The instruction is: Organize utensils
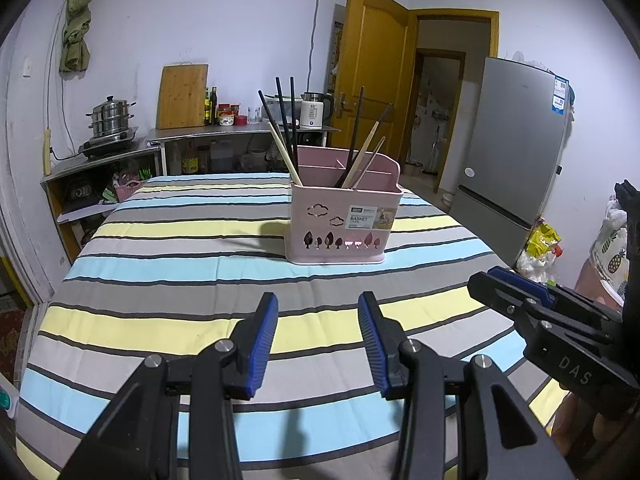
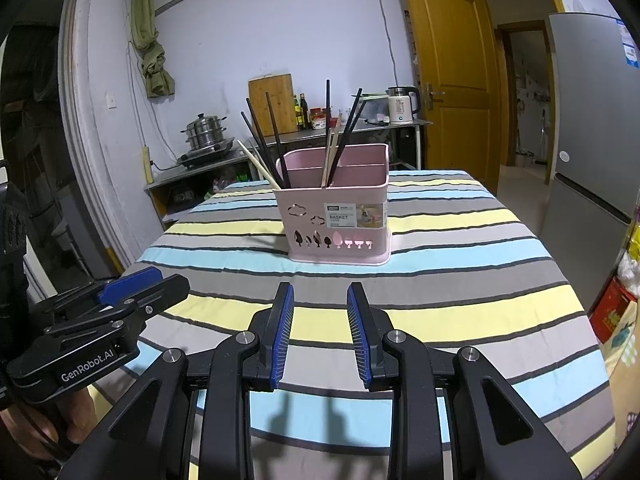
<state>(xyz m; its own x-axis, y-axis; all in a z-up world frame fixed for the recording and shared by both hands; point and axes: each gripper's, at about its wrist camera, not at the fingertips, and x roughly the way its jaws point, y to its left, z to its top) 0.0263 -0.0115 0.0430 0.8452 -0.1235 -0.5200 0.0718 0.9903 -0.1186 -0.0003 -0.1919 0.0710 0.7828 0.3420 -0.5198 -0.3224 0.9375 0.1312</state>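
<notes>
A: Report the location of the utensils.

B: The chopsticks point(image 1: 286, 120) stand inside the pink utensil basket point(image 1: 340, 220), which sits on the striped tablecloth point(image 1: 180, 248) toward the far half of the table. Dark chopsticks and pale wooden chopsticks point(image 2: 256, 162) are mixed. One group leans left from the left compartment; another group point(image 2: 344, 136) rises from a compartment nearer the centre. Interior dividers are visible. The exact compartment count cannot be determined.

A: Basket orientation?

B: Upright. The front wall carries cloud and tree cut-outs and a printed label point(image 2: 346, 216) reading "BASKET".

A: State of the left gripper?

B: The left gripper point(image 1: 318, 344) is held above the near part of the tablecloth, well apart from the basket. Its blue pads point(image 1: 264, 344) are spread with a clear gap between them; nothing is held.

A: State of the right gripper?

B: The right gripper point(image 2: 320, 336) is likewise above the near stripes, just beside the left unit. Its pads point(image 2: 282, 336) are parted and grasp nothing. Each unit appears side-on in the other's view; the left body reads "GenRobot.AI".

A: Surroundings?

B: Behind the table: a steel counter point(image 1: 240, 132) with a stacked steamer pot point(image 1: 110, 118) on a stove, a wooden cutting board point(image 1: 182, 96) leaning on the wall, bottles point(image 1: 211, 106), and a white electric kettle point(image 1: 314, 110). To the right: an open yellow-brown door point(image 1: 372, 68) and a grey refrigerator point(image 1: 516, 152).
</notes>
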